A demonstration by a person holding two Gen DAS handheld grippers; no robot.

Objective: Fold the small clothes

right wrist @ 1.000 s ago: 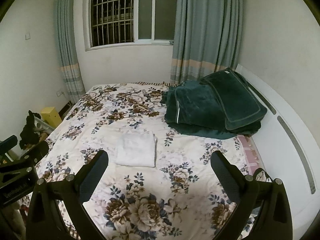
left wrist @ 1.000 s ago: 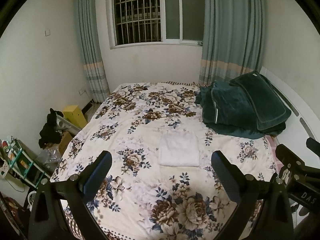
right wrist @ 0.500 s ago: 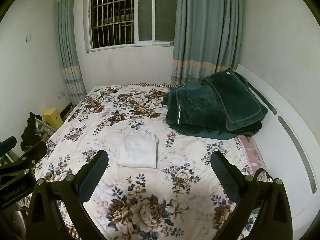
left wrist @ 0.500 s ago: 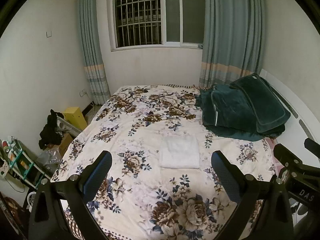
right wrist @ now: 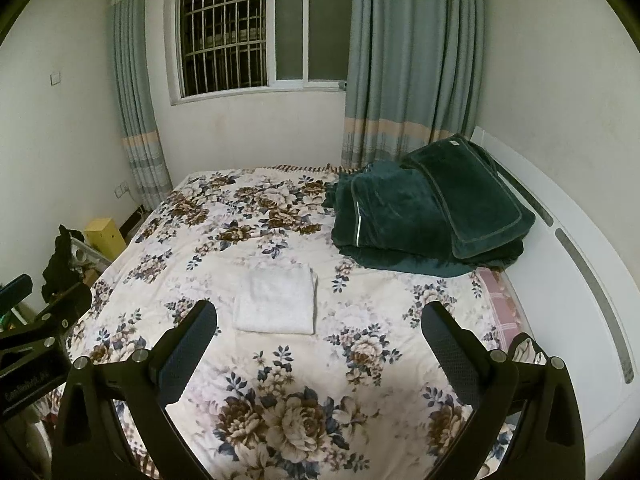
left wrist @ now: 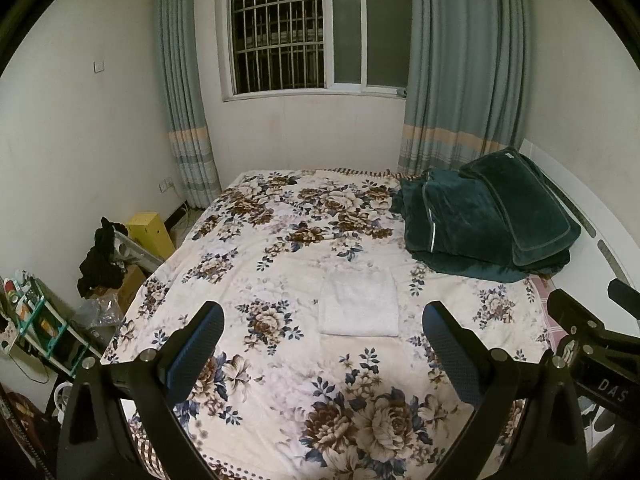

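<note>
A small white cloth (left wrist: 359, 303) lies folded into a neat rectangle in the middle of the floral bedspread (left wrist: 304, 248); it also shows in the right wrist view (right wrist: 275, 298). My left gripper (left wrist: 323, 318) is open and empty, held above the near part of the bed, well short of the cloth. My right gripper (right wrist: 319, 318) is open and empty too, to the right of the cloth and nearer than it. The right gripper's body (left wrist: 592, 340) shows at the left view's right edge.
A pile of dark green blankets (left wrist: 486, 216) sits at the bed's far right by the white headboard (right wrist: 580, 264). Left of the bed stand a yellow box (left wrist: 150, 232), black clothes (left wrist: 102, 260) and a cluttered shelf (left wrist: 28, 320). A barred window (left wrist: 316, 28) with curtains is behind.
Both grippers have drawn back and risen slightly from the bed, so the cloth looks a little farther away. Both stay open. The cloth has not moved.
</note>
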